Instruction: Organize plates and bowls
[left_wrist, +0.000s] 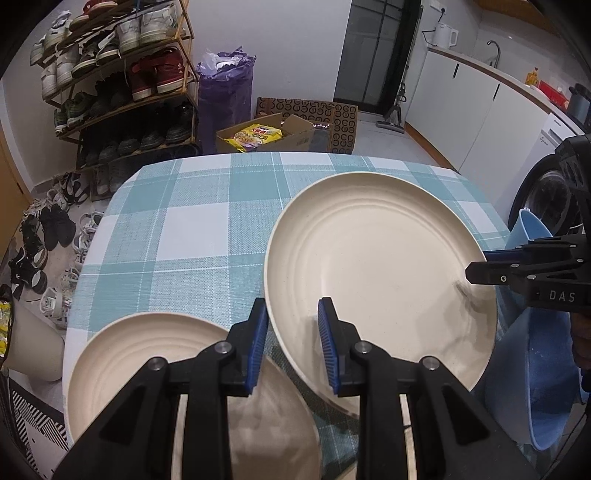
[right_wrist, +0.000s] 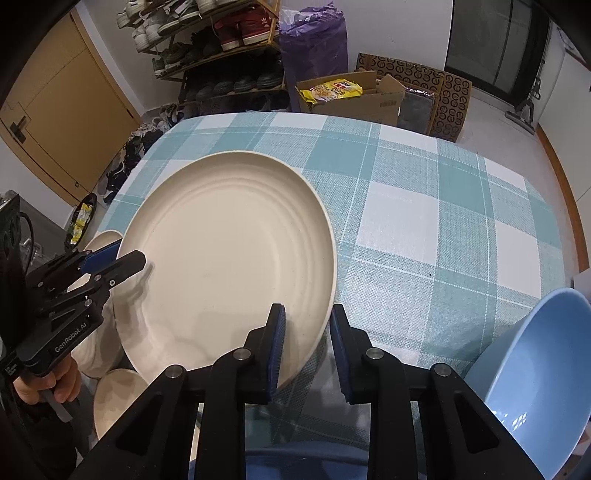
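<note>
A large cream ridged plate (left_wrist: 376, 273) is held tilted above the checked table; it also shows in the right wrist view (right_wrist: 229, 266). My left gripper (left_wrist: 293, 343) straddles its near-left rim, jaws part open with a visible gap. My right gripper (right_wrist: 308, 350) straddles its opposite rim the same way; it shows at the right of the left wrist view (left_wrist: 476, 266). A second cream plate (left_wrist: 147, 369) lies at the table's near-left corner. Blue bowls (right_wrist: 535, 373) sit at the near right and also show in the left wrist view (left_wrist: 532, 369).
The teal and white checked tablecloth (left_wrist: 192, 229) covers the table. A smaller cream dish (right_wrist: 114, 395) lies near the left edge. A shoe rack (left_wrist: 118, 85), a purple bag (left_wrist: 225, 92) and cardboard boxes (left_wrist: 273, 136) stand on the floor beyond.
</note>
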